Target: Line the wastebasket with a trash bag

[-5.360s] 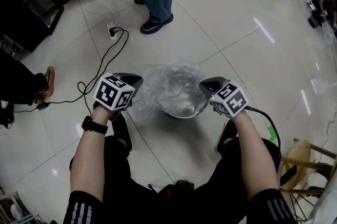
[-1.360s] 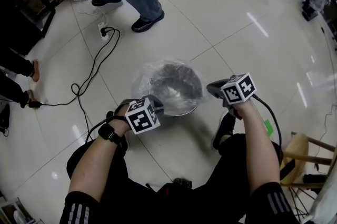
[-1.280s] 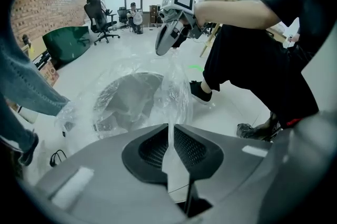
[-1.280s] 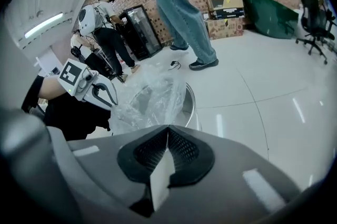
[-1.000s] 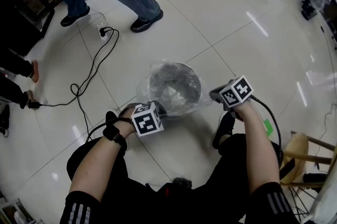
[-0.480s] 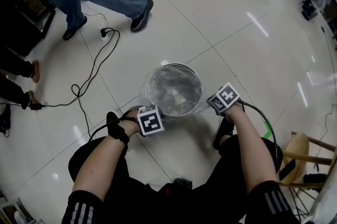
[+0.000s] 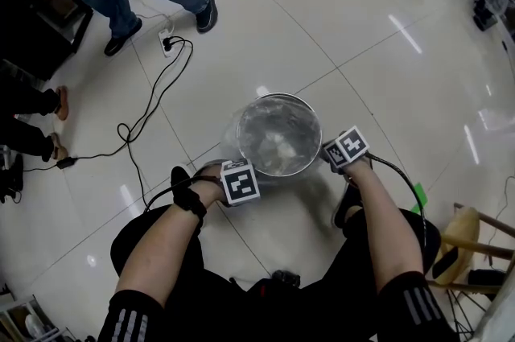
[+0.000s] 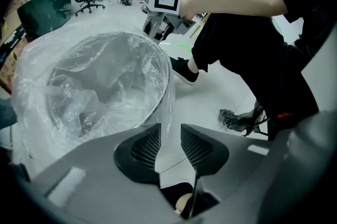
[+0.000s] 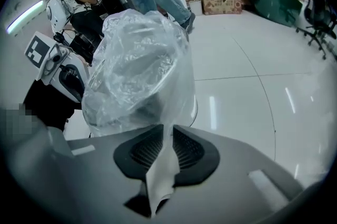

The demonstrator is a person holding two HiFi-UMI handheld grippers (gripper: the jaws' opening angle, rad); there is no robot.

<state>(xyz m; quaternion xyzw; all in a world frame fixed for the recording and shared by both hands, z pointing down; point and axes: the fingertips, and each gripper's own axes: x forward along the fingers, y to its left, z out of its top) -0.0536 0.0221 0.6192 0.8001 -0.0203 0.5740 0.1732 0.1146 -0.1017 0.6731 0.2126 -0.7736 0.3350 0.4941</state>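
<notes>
Bag film (image 9: 142, 65) lies between opening jaws of left gripper (image 8: 170, 129), right gripper (image 9: 168, 132).

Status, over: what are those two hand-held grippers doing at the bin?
Left hand-held gripper, right hand-held gripper: low beside wastebasket, jaws just opening, trash bag between each. Bag lines wastebasket, draped over rim. Nothing in the way.

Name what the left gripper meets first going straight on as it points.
Probably the trash bag film hanging between the left gripper's jaws, which have just been opening; beyond it, the floor.
</notes>
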